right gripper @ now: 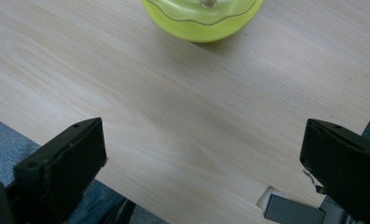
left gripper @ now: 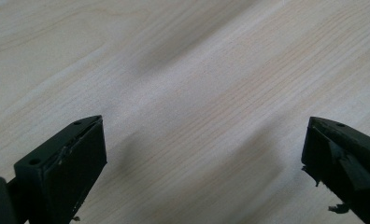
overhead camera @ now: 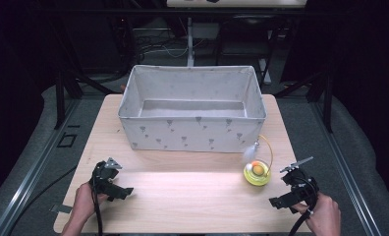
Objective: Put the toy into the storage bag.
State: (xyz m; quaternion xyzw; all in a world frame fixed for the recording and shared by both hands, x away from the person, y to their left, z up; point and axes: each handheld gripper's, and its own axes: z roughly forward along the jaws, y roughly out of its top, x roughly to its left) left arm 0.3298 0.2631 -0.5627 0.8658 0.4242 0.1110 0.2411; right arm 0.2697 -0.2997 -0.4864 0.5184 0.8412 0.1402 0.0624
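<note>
Near the front edge of the worktop [overhead camera: 182,196], the left gripper [overhead camera: 126,191] and right gripper [overhead camera: 276,201] both hover with jaws spread, nothing between them. Just beyond the right gripper sits a yellow toy [overhead camera: 257,172]; farther back stands a fabric box [overhead camera: 192,135].

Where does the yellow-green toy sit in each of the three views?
High view: the yellow-green toy sits right of centre, before the fabric box.
Left gripper view: not in it.
Right gripper view: the toy is at the top edge, centre.
Shared landmark: the pale wooden table.
</note>
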